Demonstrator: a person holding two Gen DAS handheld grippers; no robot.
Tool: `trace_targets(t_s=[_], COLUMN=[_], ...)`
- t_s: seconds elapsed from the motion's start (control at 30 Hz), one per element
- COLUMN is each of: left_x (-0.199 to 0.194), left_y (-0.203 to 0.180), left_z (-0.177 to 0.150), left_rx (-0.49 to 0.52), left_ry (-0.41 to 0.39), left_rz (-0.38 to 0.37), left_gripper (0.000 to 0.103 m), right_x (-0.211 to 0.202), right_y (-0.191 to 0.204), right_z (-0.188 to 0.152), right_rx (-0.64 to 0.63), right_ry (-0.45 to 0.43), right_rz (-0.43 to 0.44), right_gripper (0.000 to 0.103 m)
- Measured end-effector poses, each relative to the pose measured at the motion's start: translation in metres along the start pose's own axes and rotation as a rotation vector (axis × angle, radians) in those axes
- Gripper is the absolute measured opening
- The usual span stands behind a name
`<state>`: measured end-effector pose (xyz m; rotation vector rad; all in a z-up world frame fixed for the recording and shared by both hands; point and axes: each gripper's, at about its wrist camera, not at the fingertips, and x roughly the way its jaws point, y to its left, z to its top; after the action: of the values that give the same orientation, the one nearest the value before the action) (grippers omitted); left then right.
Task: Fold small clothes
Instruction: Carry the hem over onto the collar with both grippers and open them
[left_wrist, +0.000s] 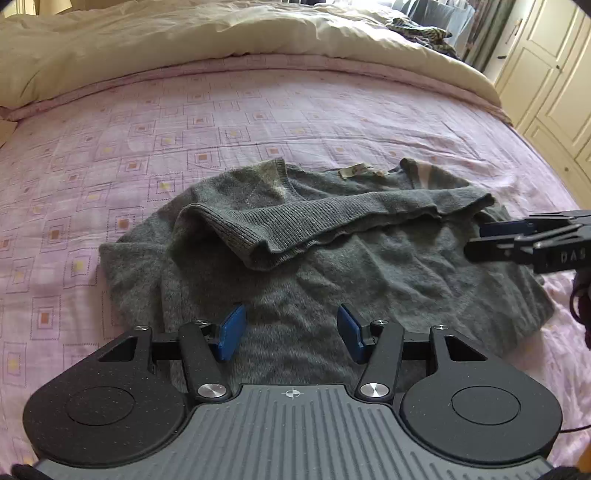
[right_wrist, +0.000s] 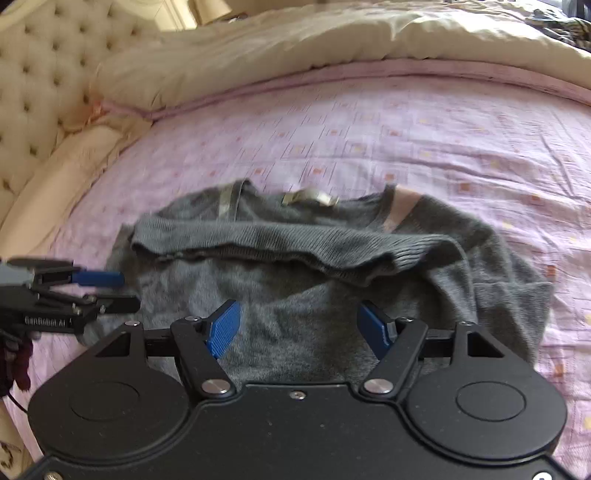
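A small grey knit sweater (left_wrist: 332, 266) lies on the pink patterned bedspread (left_wrist: 221, 122), its ribbed hem folded up toward the neckline, where a label (left_wrist: 354, 170) shows. My left gripper (left_wrist: 291, 332) hovers open over the sweater's near edge, nothing between its blue pads (left_wrist: 232, 332). The right gripper (left_wrist: 480, 240) enters from the right edge, over the sweater's right side. In the right wrist view the same sweater (right_wrist: 314, 280) lies below my open right gripper (right_wrist: 301, 325), and the left gripper (right_wrist: 118, 291) reaches in from the left, open, beside the sweater's left edge.
A cream duvet (left_wrist: 184, 40) is bunched along the far side of the bed. A tufted cream headboard (right_wrist: 40, 81) stands at the left. Dark patterned clothing (left_wrist: 424, 33) lies at the far right, near cream wardrobe doors (left_wrist: 546, 81).
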<state>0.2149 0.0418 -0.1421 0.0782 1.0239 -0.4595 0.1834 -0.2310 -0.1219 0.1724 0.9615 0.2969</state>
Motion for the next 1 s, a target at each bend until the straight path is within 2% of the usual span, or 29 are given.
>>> trace_targets(t_s=[0.13, 0.3, 0.47, 0.57, 0.7, 1.0], left_x=[0.022, 0.053, 0.06, 0.051, 0.028, 0.009], left_y=[0.012, 0.034, 0.052, 0.057, 0.043, -0.031], left_z=[0.023, 0.06, 0.087, 0.094, 0.089, 0.018], left_rx=[0.006, 0.014, -0.034, -0.072, -0.063, 0.087], left_ry=[0.01, 0.027, 0.005, -0.023, -0.057, 0.043], left_rz=[0.024, 0.074, 0.117, 0.142, 0.149, 0.075], left_gripper=[0.053, 0.053, 0.053, 0.053, 0.053, 0.056], right_x=[0.026, 0.057, 0.06, 0.05, 0.034, 0.032], right_y=[-0.006, -0.026, -0.045, -0.049, -0.035, 0.047], right_z=[0.012, 0.043, 0.072, 0.079, 0.075, 0.031], right_rx=[-0.053, -0.103, -0.04, 0.022, 0.018, -0.146], right_ry=[0.047, 0.076, 0.033, -0.006, -0.039, 0.036], right_rz=[-0.046, -0.132, -0.19, -0.19, -0.154, -0.049], right_gripper=[0.073, 0.073, 0.073, 0.074, 0.077, 0.08])
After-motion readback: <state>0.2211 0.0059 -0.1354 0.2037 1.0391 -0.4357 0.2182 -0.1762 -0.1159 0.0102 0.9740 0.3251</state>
